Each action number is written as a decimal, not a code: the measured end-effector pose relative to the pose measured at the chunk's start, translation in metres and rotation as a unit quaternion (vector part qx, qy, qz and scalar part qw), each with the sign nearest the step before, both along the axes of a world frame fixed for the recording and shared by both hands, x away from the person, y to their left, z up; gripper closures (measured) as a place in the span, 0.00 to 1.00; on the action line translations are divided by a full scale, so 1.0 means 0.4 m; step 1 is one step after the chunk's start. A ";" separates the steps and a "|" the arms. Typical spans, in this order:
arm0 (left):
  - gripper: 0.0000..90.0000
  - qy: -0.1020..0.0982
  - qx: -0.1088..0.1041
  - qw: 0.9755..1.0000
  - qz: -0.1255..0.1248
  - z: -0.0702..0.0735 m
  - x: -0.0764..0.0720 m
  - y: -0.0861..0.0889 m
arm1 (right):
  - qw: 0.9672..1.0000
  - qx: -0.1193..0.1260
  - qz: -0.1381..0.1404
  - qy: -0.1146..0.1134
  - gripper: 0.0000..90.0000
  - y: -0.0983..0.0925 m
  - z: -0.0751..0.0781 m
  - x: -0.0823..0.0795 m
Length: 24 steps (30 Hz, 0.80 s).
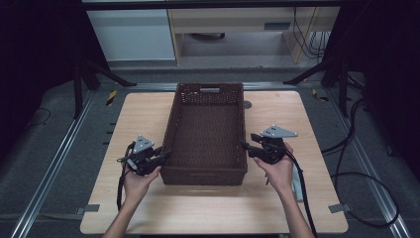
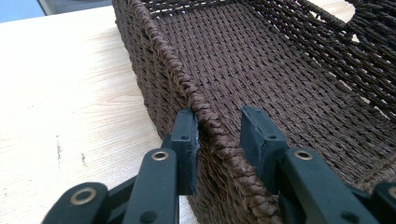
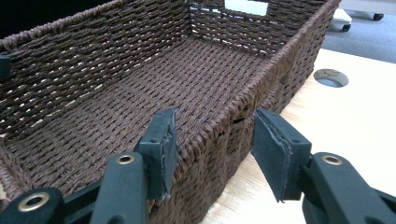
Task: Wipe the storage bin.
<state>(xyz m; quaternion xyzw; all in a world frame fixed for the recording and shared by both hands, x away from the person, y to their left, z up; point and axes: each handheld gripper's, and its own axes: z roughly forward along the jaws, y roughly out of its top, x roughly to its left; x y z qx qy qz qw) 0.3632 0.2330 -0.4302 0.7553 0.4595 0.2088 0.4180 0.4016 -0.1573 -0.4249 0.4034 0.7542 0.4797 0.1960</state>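
the left gripper [image 1: 166, 152] straddles the left rim of the brown woven basket [image 1: 205, 176], one pad touching, the other just off. the basket sits mid-table [image 1: 138, 114]. the right gripper [image 1: 243, 144] straddles the right rim, jaws wide, not pressing.

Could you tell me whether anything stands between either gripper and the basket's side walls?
Nothing visible does. The left gripper straddles one long wall of the basket, one pad touching the rim. The right gripper straddles the opposite wall, with gaps on both sides.
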 end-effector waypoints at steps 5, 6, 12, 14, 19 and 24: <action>0.75 0.000 -0.007 1.000 -0.001 -0.002 0.008 0.002 | 1.000 -0.001 0.005 0.003 0.62 0.020 -0.012 0.009; 0.75 0.000 -0.007 1.000 -0.001 -0.002 0.008 0.002 | 1.000 0.001 0.008 0.008 0.63 0.023 -0.013 0.011; 0.69 -0.009 -0.015 1.000 -0.004 -0.002 0.004 0.007 | 1.000 -0.003 0.006 0.014 0.67 0.026 -0.012 0.005; 0.63 -0.013 -0.024 1.000 -0.008 0.001 0.000 0.011 | 1.000 -0.004 0.002 0.014 0.68 0.028 -0.011 0.003; 0.58 -0.024 -0.036 0.999 -0.008 0.014 -0.018 0.027 | 1.000 -0.001 -0.006 0.021 0.69 0.029 -0.010 -0.005; 0.66 -0.018 -0.032 0.999 -0.009 0.013 -0.029 0.036 | 1.000 -0.013 -0.012 0.022 0.69 0.037 -0.005 -0.024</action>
